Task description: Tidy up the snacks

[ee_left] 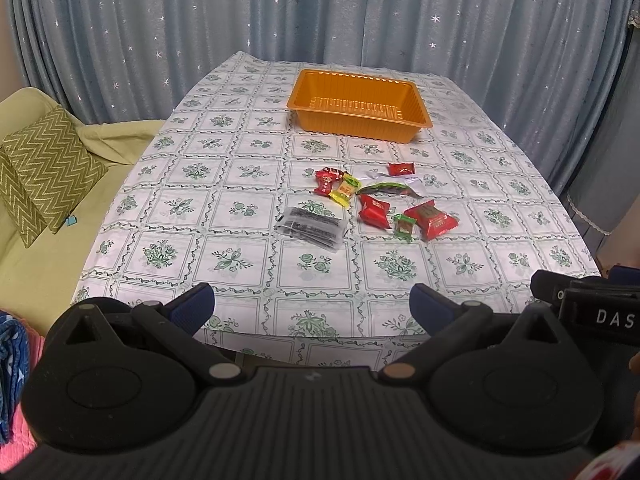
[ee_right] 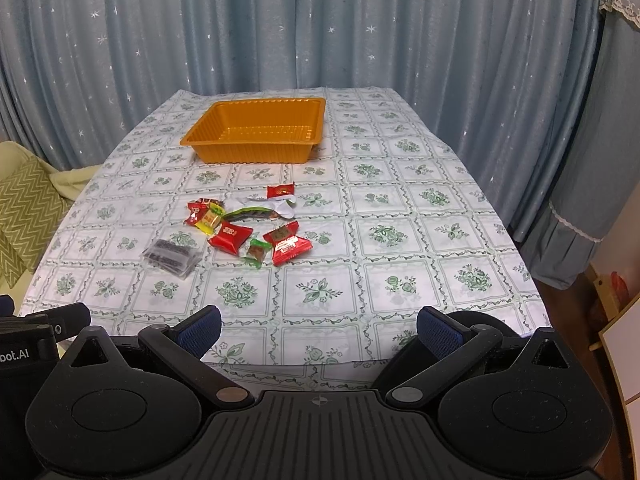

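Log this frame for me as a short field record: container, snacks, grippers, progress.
container: orange ribbed plastic tray, empty, far side of table
snacks: red, yellow and green wrapped candies plus clear packets of dark snack, loose mid-table on floral checked tablecloth
grippers: left gripper and right gripper at near edge, jaws wide, holding nothing
progress: nothing in tray

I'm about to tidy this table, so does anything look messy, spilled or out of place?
Yes. The orange tray sits empty at the far end, while the snacks lie loose in a jumbled cluster on the tablecloth nearer the camera, some overlapping. A clear packet of dark pieces lies off to their left. Nothing looks spilled or torn.
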